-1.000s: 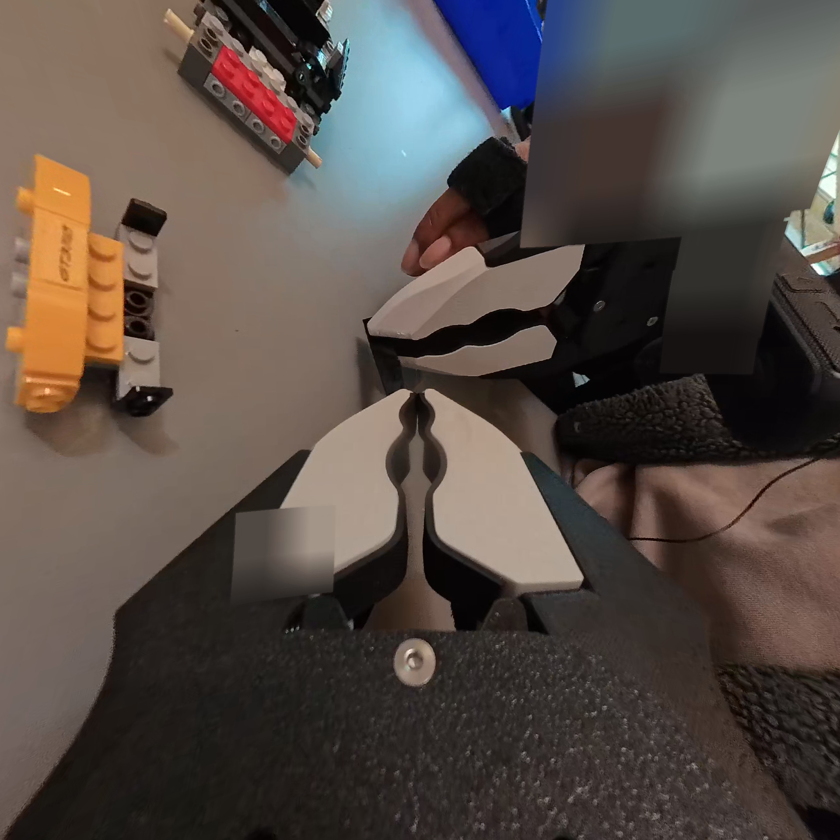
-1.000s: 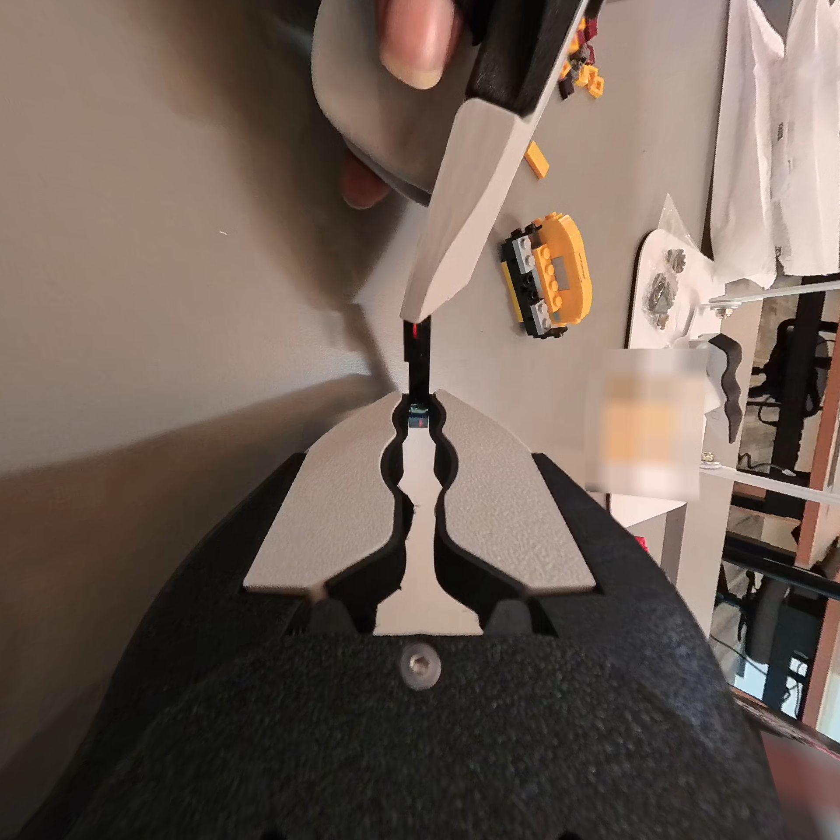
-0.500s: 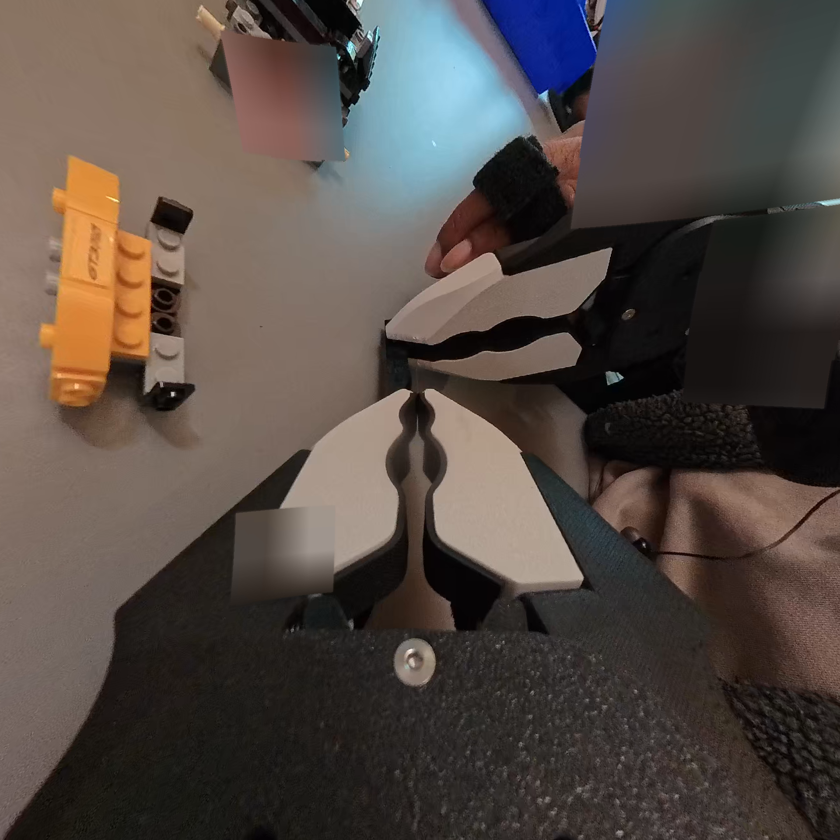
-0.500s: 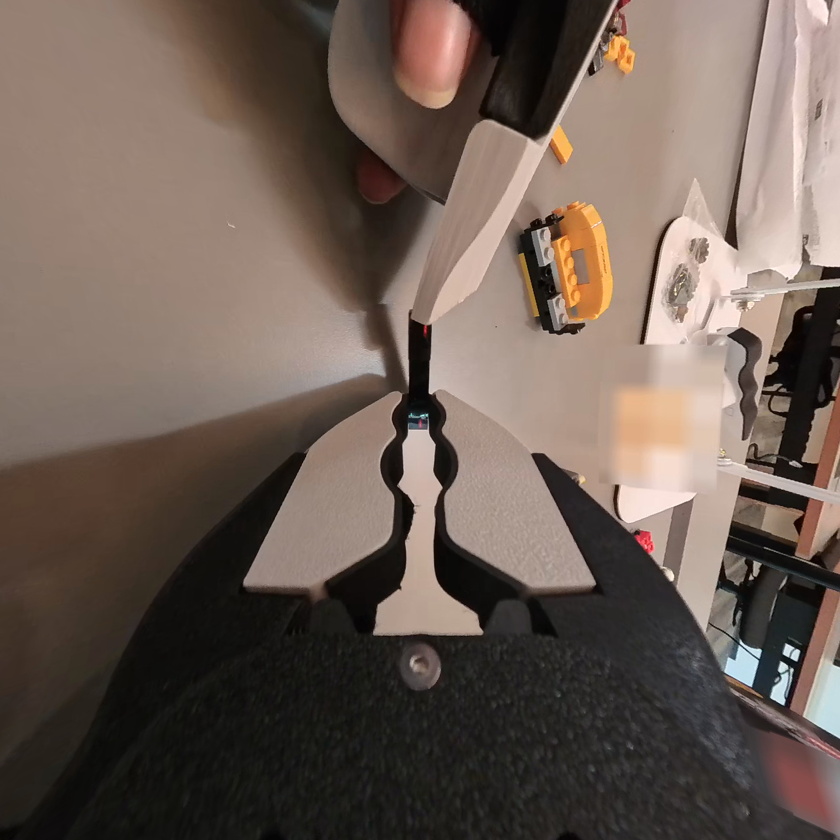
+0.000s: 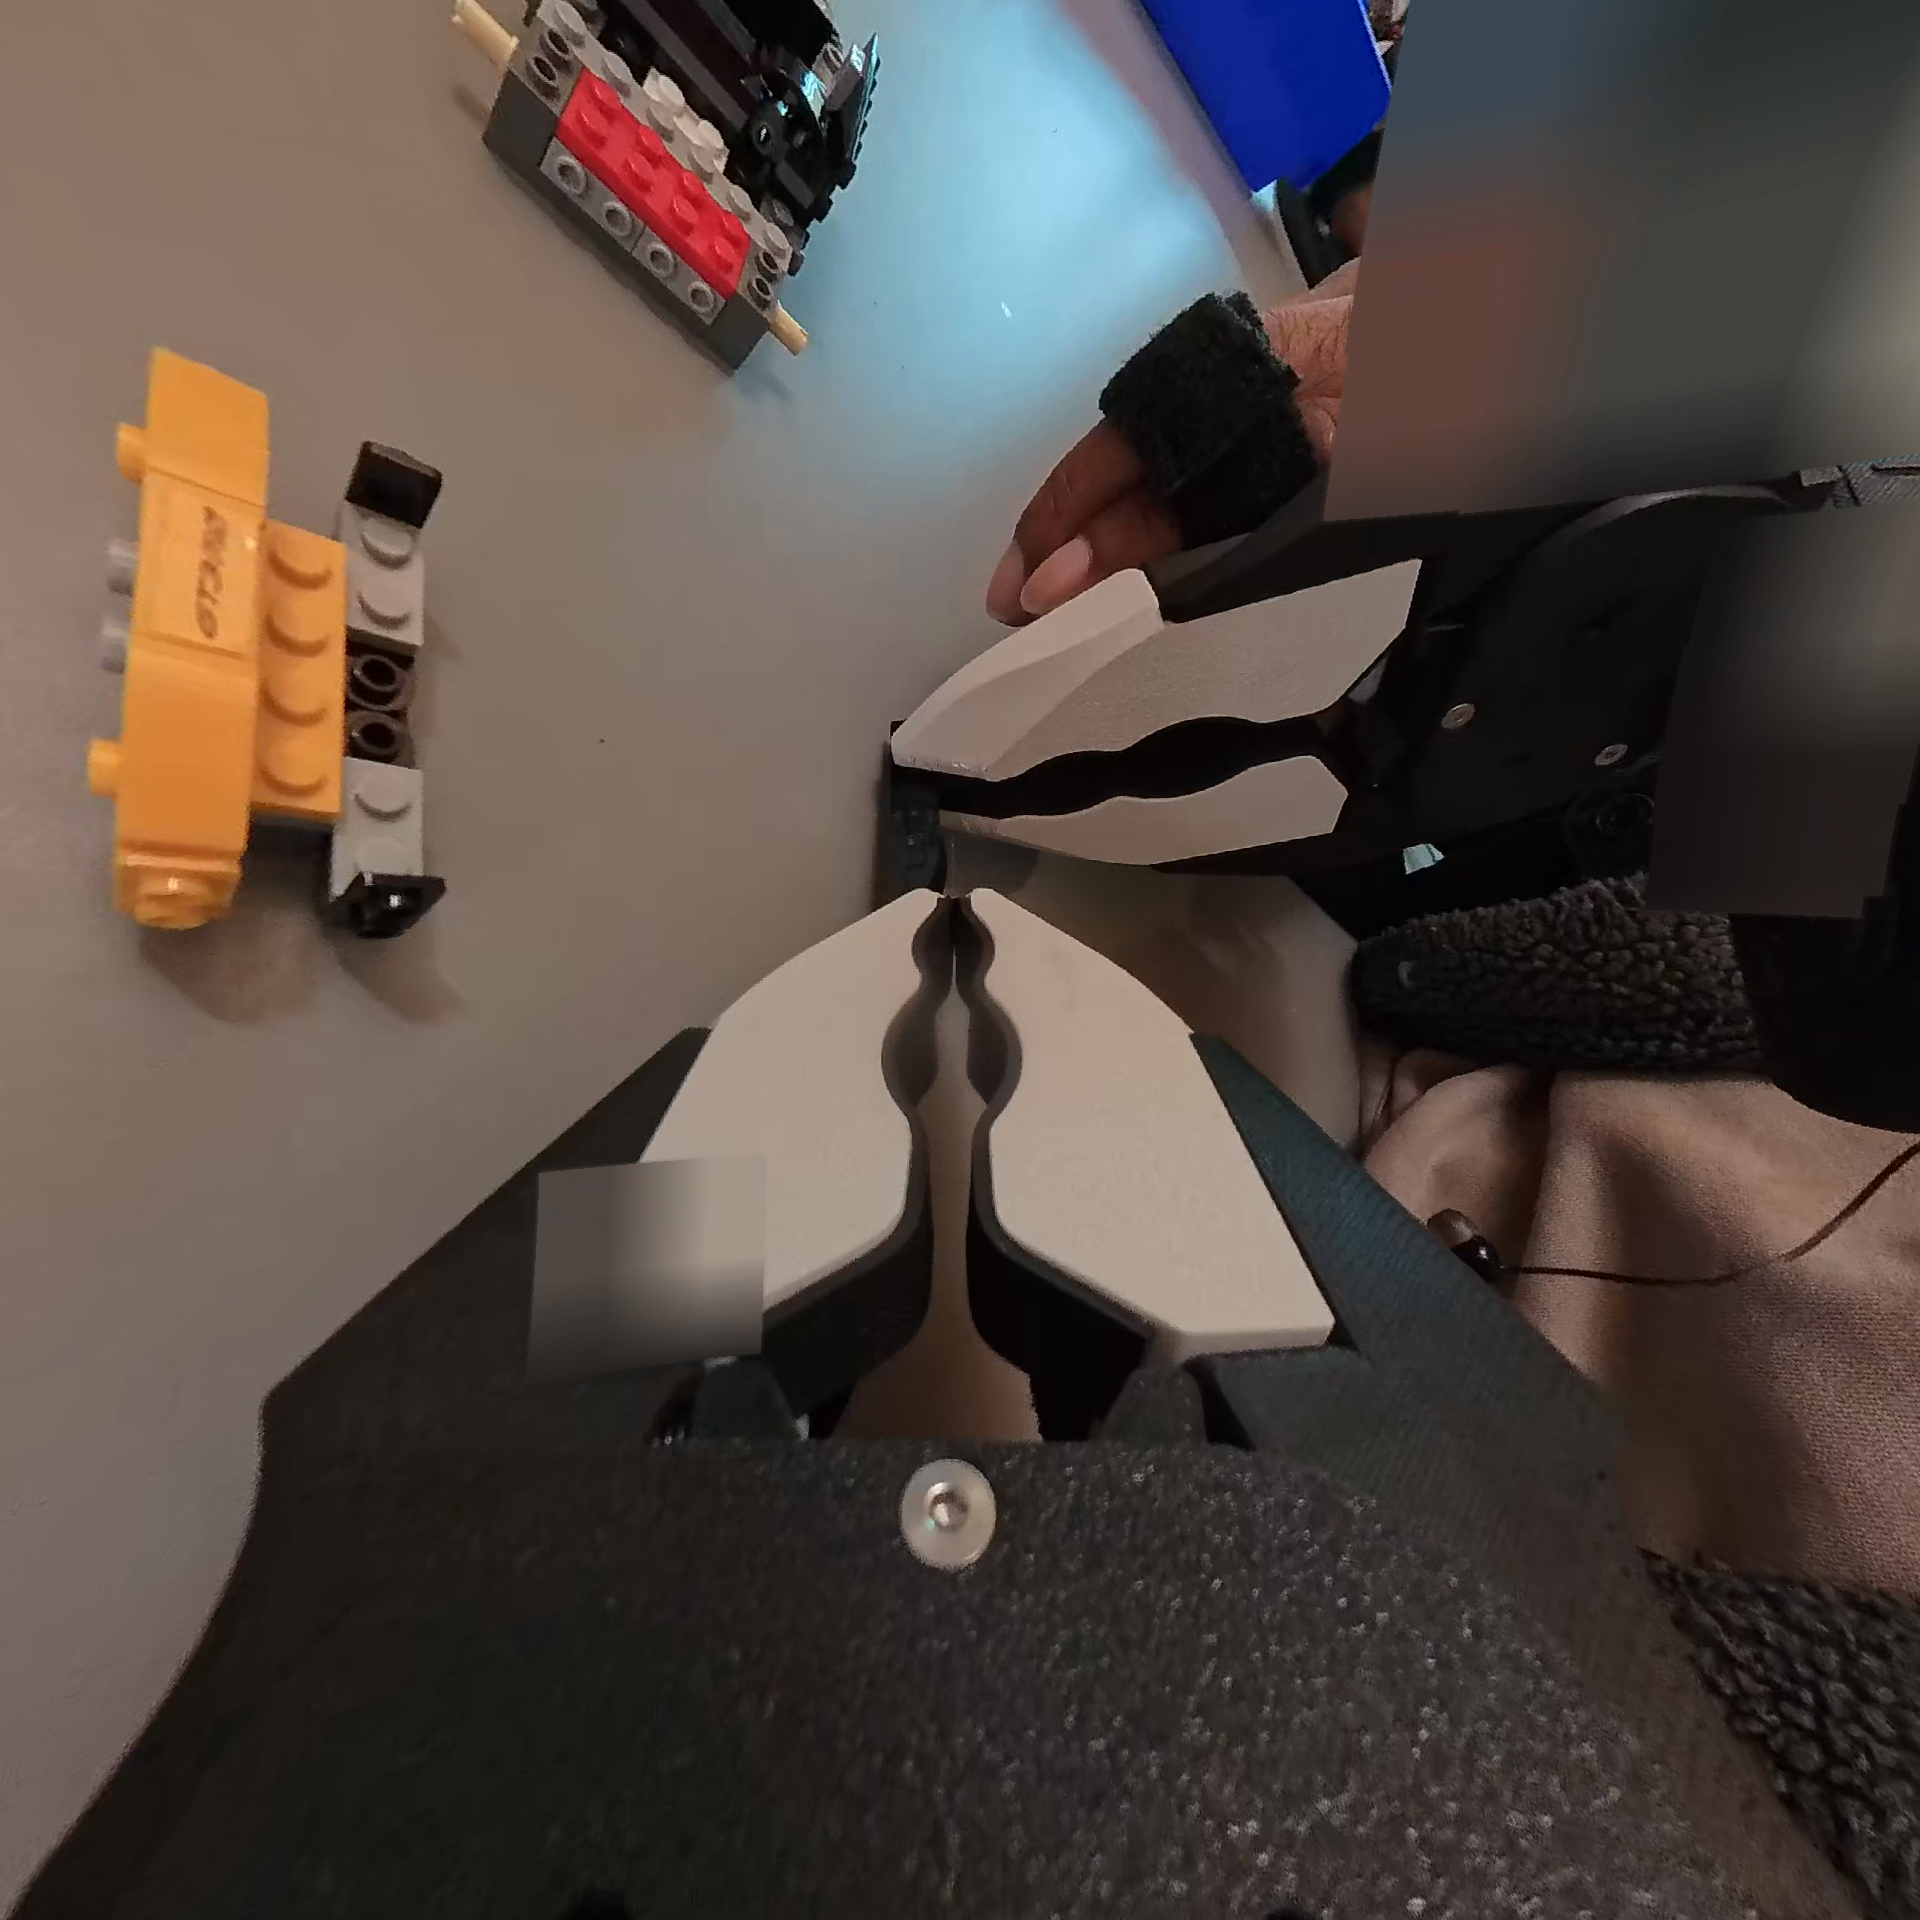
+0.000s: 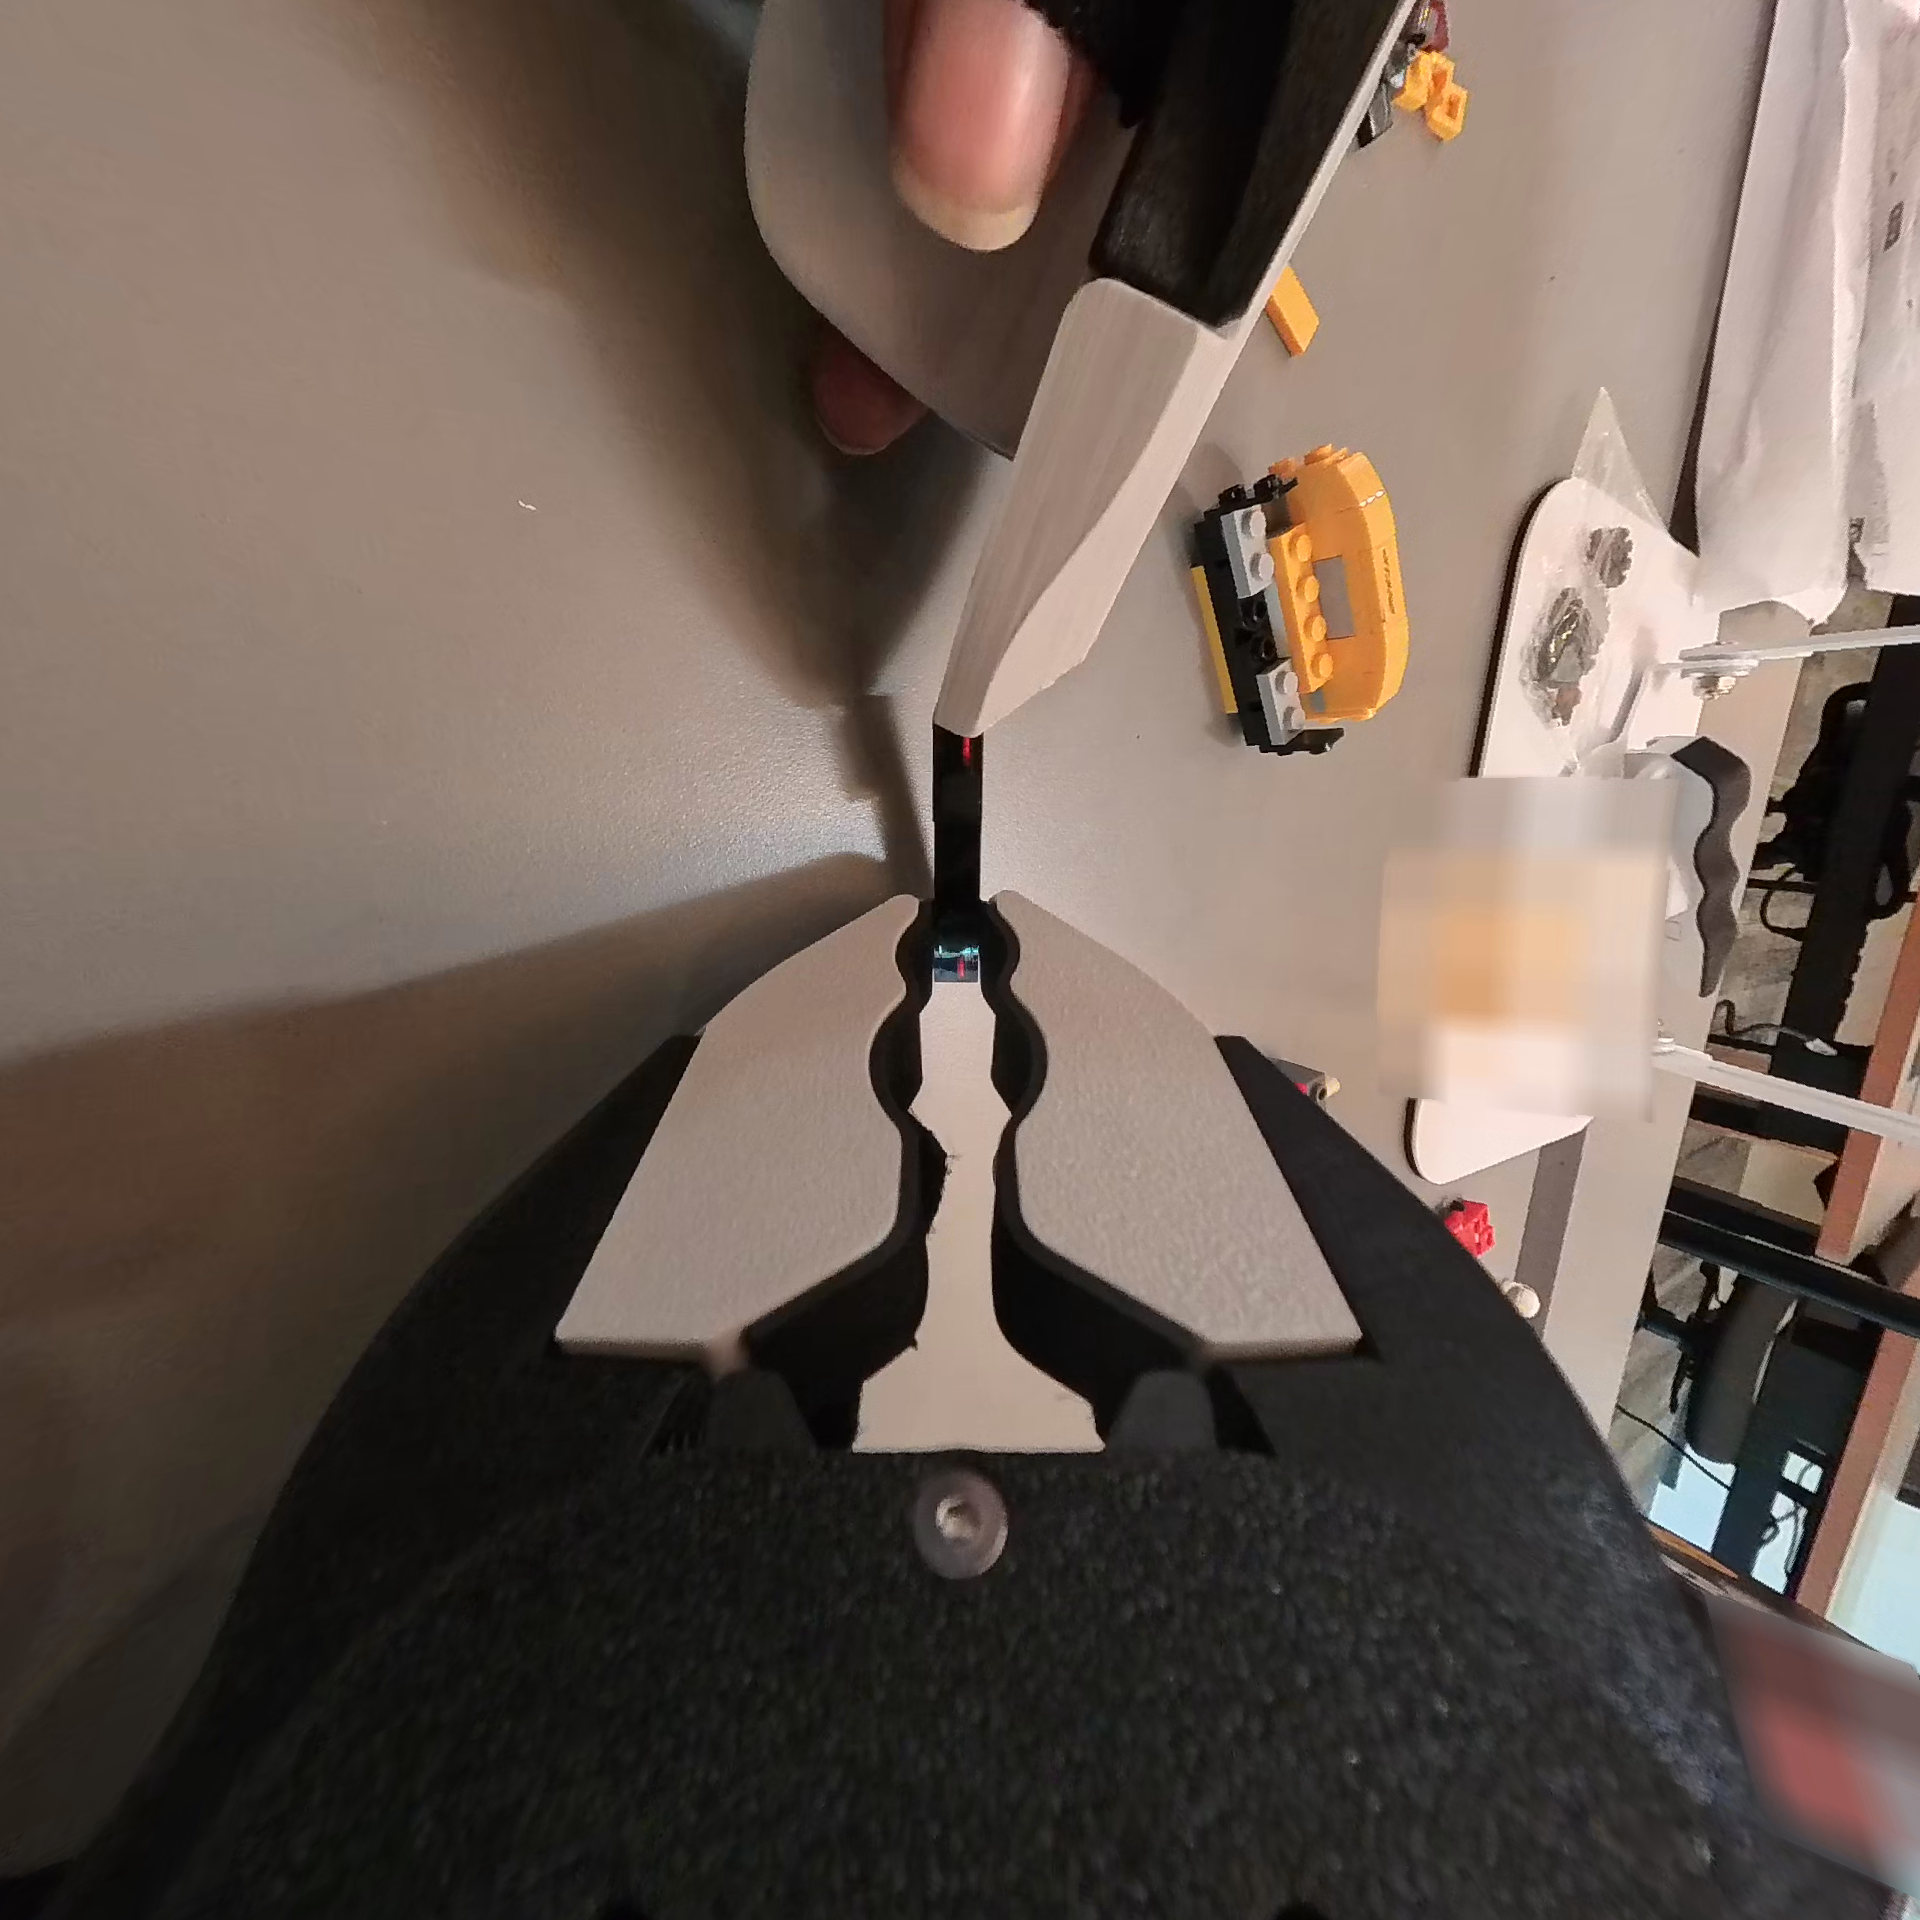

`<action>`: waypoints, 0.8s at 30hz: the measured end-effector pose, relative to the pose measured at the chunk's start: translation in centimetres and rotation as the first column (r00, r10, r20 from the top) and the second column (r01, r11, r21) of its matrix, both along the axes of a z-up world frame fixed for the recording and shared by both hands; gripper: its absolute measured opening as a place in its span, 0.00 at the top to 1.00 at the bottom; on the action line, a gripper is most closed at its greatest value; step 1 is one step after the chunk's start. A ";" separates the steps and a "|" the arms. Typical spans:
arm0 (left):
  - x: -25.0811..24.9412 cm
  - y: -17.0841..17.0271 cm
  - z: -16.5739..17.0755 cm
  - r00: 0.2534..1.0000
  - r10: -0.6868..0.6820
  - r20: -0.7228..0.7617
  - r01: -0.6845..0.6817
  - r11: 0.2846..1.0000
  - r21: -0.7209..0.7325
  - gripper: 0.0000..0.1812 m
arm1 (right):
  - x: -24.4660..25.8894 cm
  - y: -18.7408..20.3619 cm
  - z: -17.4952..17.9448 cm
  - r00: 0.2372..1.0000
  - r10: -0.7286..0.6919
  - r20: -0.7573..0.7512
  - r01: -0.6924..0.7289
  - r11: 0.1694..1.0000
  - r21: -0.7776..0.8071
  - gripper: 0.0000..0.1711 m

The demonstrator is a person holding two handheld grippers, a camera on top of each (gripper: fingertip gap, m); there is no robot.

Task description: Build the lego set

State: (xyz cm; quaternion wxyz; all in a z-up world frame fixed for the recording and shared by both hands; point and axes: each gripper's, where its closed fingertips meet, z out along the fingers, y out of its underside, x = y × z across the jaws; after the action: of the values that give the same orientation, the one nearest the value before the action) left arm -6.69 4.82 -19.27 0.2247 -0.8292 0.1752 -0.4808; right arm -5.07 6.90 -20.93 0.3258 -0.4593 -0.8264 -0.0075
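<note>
My right gripper (image 6: 956, 920) is shut on a thin black lego piece (image 6: 956, 821) and holds it edge-on above the grey table (image 6: 364, 520). My left gripper (image 5: 951, 899) is shut, with its tips against the far end of that black piece (image 5: 912, 821). I cannot tell whether it pinches it. The left gripper's finger (image 6: 1060, 520) shows in the right wrist view, and the right gripper (image 5: 935, 790) shows in the left wrist view. An orange and grey car section (image 5: 239, 675) lies on the table; it also shows in the right wrist view (image 6: 1309, 603).
A black, red and grey chassis build (image 5: 675, 177) lies at the far side, near a blue box (image 5: 1268, 83). A white tray (image 6: 1538, 540) holds bags of parts. Loose orange pieces (image 6: 1294, 322) and a red piece (image 6: 1470, 1226) lie nearby. The person's lap is behind the table edge. The grippers are tip to tip, or close to it.
Both grippers have stayed together at the black piece with their grips unchanged. The pair has drifted and tilted slightly, so the builds on the table sit a little differently in both views.
</note>
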 end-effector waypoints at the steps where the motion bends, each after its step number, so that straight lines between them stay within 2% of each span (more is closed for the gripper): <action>1: 0.0 0.0 0.0 1.000 -0.001 -0.003 0.001 1.000 0.001 1.00 | 0.0 0.0 0.0 1.000 0.000 0.001 0.000 1.000 0.001 0.95; 24: -0.1 0.1 -0.3 0.999 0.006 -0.052 -0.006 1.000 0.014 1.00 | 0.0 0.0 0.0 1.000 0.010 0.002 -0.010 1.000 0.009 0.95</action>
State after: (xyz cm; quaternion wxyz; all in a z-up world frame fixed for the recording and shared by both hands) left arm -6.76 4.89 -19.61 0.2273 -0.8404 0.1820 -0.4571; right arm -5.04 6.86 -20.93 0.3272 -0.4538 -0.8288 -0.0103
